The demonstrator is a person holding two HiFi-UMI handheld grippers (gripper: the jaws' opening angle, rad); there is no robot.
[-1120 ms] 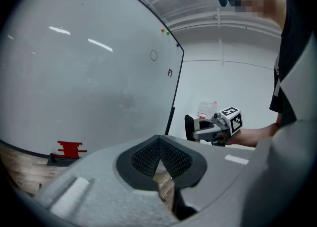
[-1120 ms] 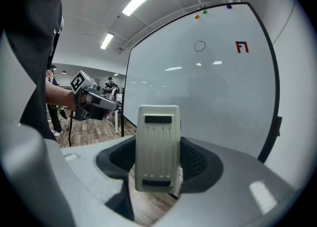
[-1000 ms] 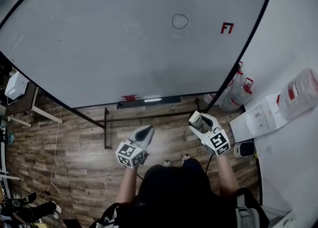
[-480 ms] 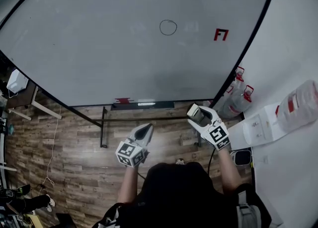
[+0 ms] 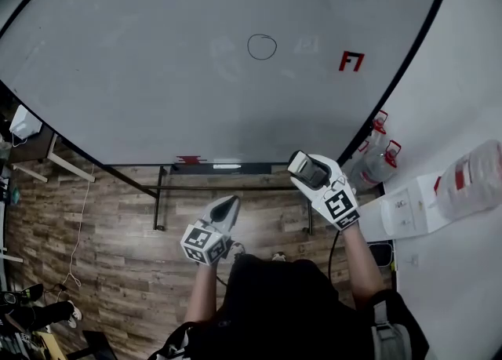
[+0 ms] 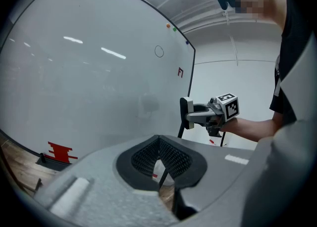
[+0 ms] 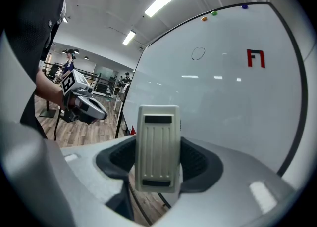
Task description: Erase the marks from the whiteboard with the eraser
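Head view with both gripper views. The right tongs [image 5: 307, 169] are clamped on a pale grey, rectangular plastic eraser [image 7: 157, 147], whose ribbed back faces the right gripper camera. Its long axis stands upright between the jaws. In the left gripper view the same eraser [image 6: 185, 113] appears edge-on as a thin upright plate at the tip of the tongs. Its far face is turned towards the large white, black-framed whiteboard [image 5: 157, 76], and we judge it to be short of the surface rather than touching it.

Two marks concern us: a thin black circle outline [image 5: 262, 46] and a small red angular glyph [image 5: 351, 61], both in the upper centre-right of the head view. From the eraser the circle lies up and to the left, and the glyph up and slightly to the right. In the right gripper view both sit above the eraser's top edge, the circle [image 7: 198, 53] the nearer and the glyph [image 7: 255, 58] further right.

The left tongs [image 5: 226, 209] are closed on nothing, jaws together, low in the frame over the wooden floor [image 5: 118, 225] and well apart from the marks. We judge that the coming move belongs to the right hand, which must raise the eraser and press it forward onto the board.
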